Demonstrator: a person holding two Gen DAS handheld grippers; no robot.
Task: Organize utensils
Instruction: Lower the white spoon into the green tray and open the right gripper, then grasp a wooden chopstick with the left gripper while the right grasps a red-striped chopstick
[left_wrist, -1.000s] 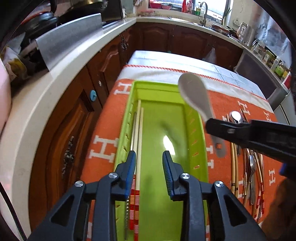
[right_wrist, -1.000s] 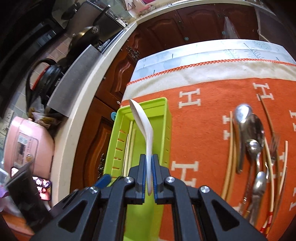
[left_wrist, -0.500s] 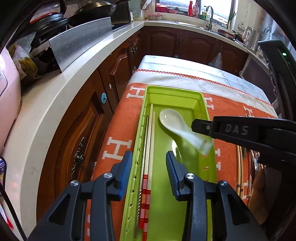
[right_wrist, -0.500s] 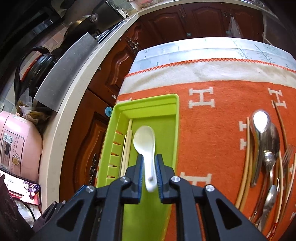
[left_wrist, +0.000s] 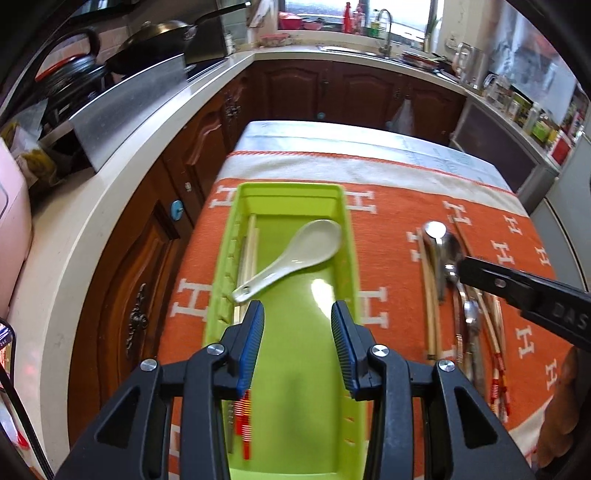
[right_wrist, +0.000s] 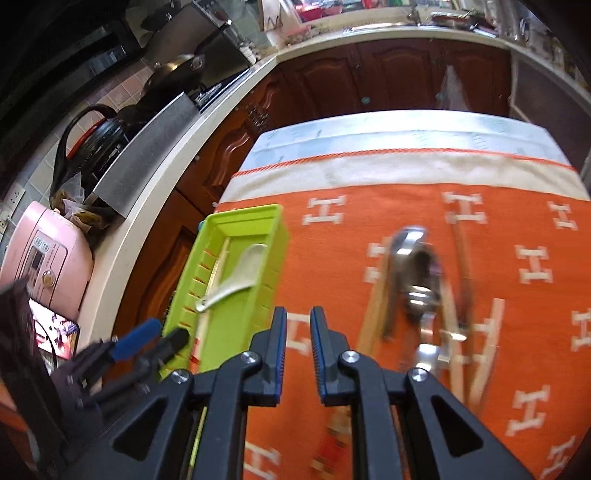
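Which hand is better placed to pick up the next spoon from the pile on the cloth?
Probably the right. The right gripper is empty, its fingers slightly apart, next to the metal spoons on the orange cloth. The left gripper hangs over the green tray, away from the pile.

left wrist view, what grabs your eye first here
A lime-green tray on the orange H-patterned cloth, a white ceramic spoon lying slantwise inside beside chopsticks. To its right, a loose pile of metal spoons and chopsticks on the cloth.
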